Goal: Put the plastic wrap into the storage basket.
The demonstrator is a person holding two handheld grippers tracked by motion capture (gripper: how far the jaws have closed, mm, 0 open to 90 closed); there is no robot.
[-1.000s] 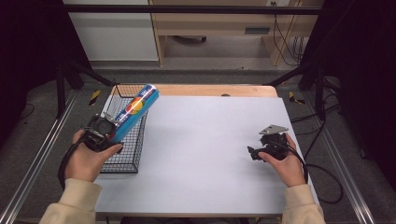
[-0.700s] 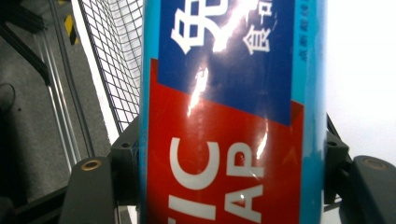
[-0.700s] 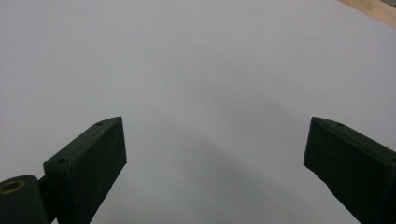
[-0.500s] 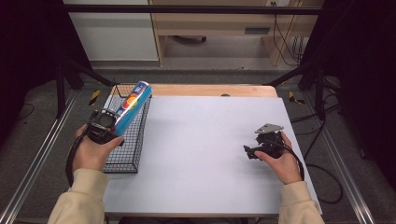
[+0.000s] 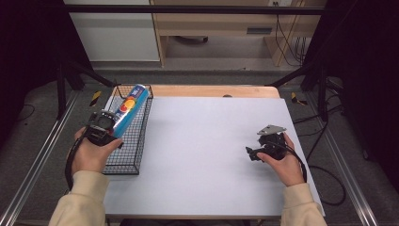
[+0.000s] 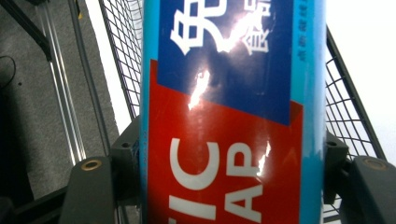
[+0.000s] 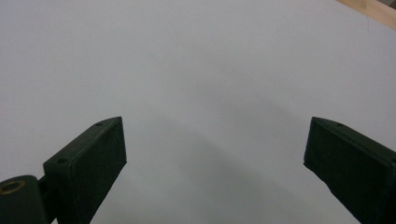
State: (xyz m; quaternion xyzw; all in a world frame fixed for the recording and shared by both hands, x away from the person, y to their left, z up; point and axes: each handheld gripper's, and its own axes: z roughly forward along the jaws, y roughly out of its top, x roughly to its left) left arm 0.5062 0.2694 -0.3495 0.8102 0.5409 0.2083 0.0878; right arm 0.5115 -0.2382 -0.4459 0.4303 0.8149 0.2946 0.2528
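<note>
Your table [image 5: 211,155] carried a white sheet across most of its top, with a strip of bare wood showing along the far edge. One black wire basket [image 5: 134,141] sat at the table's left edge, and nothing stood on the white surface between your two hands. You had two grippers in play and one can.

Your left gripper [image 5: 107,127] was clamped on the blue can [image 5: 129,107], its jaws pressing the can's two sides near the lower end. The can tilted up and away from your hand, held above the basket with its far end over the basket's far half. In the left gripper view, the can [image 6: 233,112] showed a red and blue label, with basket mesh [image 6: 348,116] behind it on either side.

Your right gripper [image 5: 260,151] rested low over the white sheet at the right side, well apart from the basket. Its jaws stood spread wide with only bare sheet between them.
</note>
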